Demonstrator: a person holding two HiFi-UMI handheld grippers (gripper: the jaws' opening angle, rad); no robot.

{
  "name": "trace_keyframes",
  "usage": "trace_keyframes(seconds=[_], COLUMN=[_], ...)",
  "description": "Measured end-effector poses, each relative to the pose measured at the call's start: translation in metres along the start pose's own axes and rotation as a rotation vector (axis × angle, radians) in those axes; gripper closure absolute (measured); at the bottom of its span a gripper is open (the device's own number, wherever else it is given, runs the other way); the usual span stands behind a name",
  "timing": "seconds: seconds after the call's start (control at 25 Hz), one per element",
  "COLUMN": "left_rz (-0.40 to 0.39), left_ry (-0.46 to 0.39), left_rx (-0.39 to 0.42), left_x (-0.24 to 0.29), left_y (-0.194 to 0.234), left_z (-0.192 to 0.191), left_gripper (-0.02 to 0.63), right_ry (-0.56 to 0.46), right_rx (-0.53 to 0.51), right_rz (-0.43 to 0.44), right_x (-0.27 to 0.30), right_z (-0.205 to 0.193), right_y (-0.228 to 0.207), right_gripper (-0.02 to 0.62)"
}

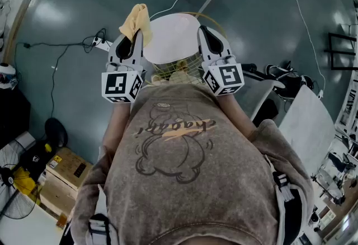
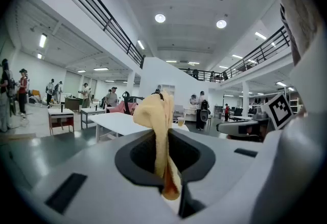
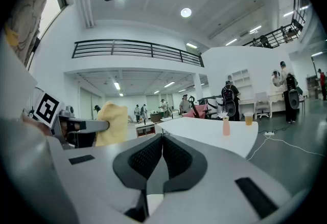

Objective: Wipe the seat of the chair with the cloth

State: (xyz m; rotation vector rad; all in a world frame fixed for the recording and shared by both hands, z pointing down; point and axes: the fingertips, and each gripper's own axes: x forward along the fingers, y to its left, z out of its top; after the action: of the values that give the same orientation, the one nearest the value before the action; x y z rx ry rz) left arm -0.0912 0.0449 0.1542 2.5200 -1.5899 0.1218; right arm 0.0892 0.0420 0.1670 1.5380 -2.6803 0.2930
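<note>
Crumpled yellow cloth (image 1: 136, 20) stands pinched in the left gripper (image 1: 136, 36) beside the seat (image 1: 173, 37); the right gripper (image 1: 202, 31) opposite is closed, empty.

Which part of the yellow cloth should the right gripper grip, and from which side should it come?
Probably the free bunched end of the yellow cloth, from the right: it sticks out past the left gripper, whose jaws pinch its lower part. The right gripper must open first.

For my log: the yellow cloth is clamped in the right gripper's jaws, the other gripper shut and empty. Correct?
No: the left gripper clamps the yellow cloth in its jaws, per the left gripper view; the right gripper is shut and empty.
</note>
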Motion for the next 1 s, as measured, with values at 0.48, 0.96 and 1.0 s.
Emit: trace_keyframes(seconds=[0.48, 0.96, 1.0], left_rz=[0.032, 0.047, 0.05], left_ry=[0.015, 0.062, 0.067], left_rx=[-0.01, -0.038, -0.038], left_x=[-0.001, -0.002, -0.002], left_y=[0.011, 0.008, 0.009], left_z=[-0.015, -0.027, -0.029], left_gripper=[0.557, 0.557, 0.557], right_ry=[0.019, 0.05, 0.053], right_rx=[0.005, -0.034, -0.035], right_rz=[-0.021, -0.007, -0.006], right_x=[-0.002, -0.002, -0.001], right_z=[-0.009, -0.014, -0.015], right_y=[-0.013, -0.013, -0.012], right_gripper=[0.569, 0.569, 0.569])
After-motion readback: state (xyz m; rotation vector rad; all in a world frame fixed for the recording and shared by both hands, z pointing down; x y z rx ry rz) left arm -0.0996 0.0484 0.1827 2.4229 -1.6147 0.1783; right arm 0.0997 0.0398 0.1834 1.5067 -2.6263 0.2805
